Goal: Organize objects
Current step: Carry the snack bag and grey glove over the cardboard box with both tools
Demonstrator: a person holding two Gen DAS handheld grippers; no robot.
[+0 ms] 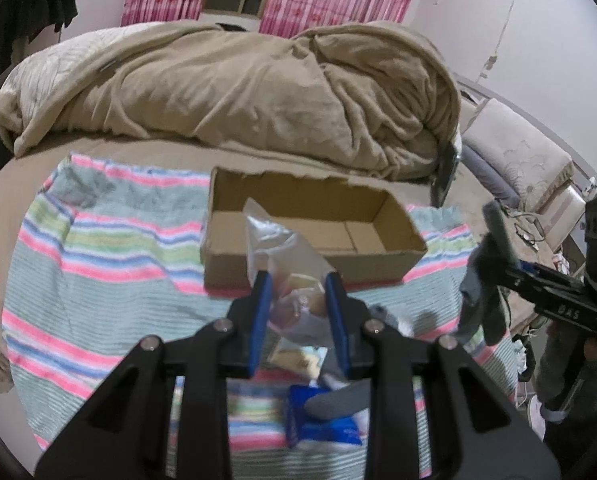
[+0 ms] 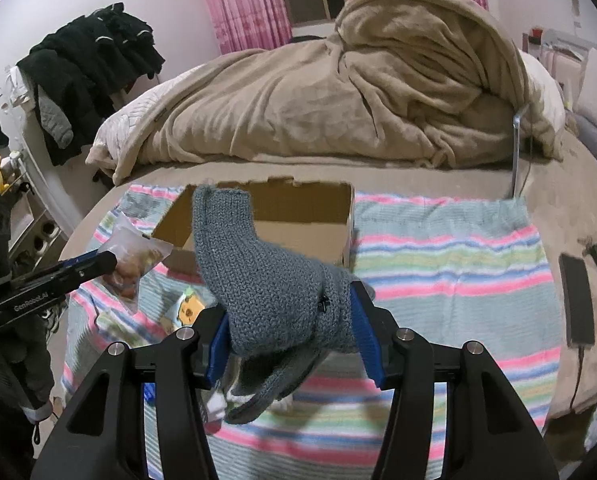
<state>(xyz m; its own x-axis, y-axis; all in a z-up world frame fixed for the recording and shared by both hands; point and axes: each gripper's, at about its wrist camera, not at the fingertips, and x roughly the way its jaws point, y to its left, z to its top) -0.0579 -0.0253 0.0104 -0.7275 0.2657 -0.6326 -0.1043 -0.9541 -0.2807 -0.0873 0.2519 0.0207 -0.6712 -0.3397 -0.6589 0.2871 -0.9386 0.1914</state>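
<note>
Cardboard box [image 1: 314, 224] ahead of both, long axis crosswise | left claw [image 1: 298, 312] clamps snack bag [image 1: 286, 248], nearer | right claw [image 2: 290, 328] clamps sock [image 2: 258, 272]

A rumpled beige blanket [image 2: 338, 92] lay heaped on the bed [image 2: 570, 208] before pink curtains [image 2: 242, 4]. Black clothes [image 2: 86, 68] hung left; a dark phone [image 2: 577, 300] rested at right.

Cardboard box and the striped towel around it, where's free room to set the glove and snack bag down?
Cardboard box looks bare inside. Striped towel is free right of the box, up to the black phone. Crowded: near strip holding the blue packet and snack packets.
</note>
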